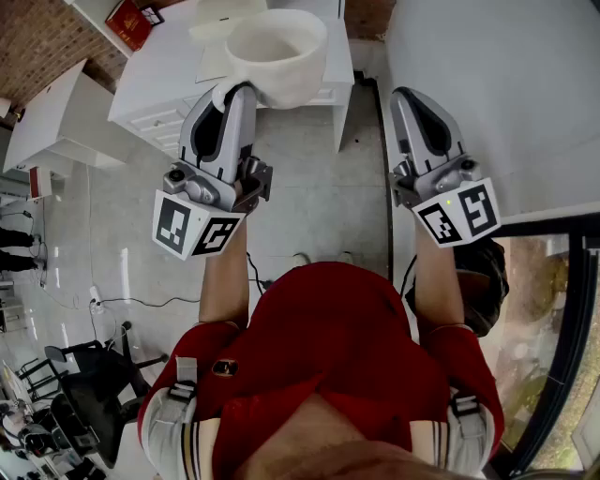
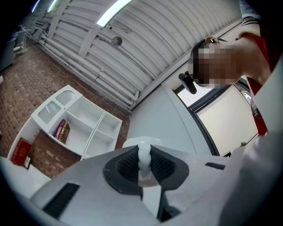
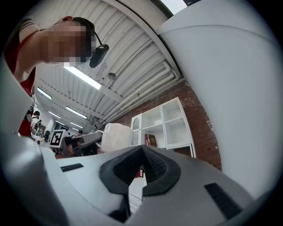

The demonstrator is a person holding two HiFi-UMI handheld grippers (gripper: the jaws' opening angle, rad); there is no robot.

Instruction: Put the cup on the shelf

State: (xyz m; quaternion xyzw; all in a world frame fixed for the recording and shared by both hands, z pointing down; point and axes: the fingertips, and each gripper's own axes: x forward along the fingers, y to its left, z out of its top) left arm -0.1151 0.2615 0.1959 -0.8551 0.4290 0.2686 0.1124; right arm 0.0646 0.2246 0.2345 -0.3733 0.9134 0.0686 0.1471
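A white cup (image 1: 277, 52) is held up in the air by its handle, with my left gripper (image 1: 234, 92) shut on that handle. In the left gripper view the thin white handle (image 2: 144, 158) stands pinched between the dark pads, and the cup body is mostly hidden behind the jaws. The white shelf unit (image 2: 79, 126) with open compartments hangs on the brick wall ahead, to the left. My right gripper (image 1: 405, 96) is raised beside the left one, shut with nothing in it. The right gripper view shows the cup (image 3: 116, 137) to its left and the shelf (image 3: 170, 121) beyond.
A red book (image 1: 131, 23) and a dark book (image 2: 62, 131) stand in the shelf compartments. A large white panel (image 1: 506, 94) rises close on the right. A white cabinet (image 1: 155, 103) stands below the cup. Chairs and cables are on the floor at the left.
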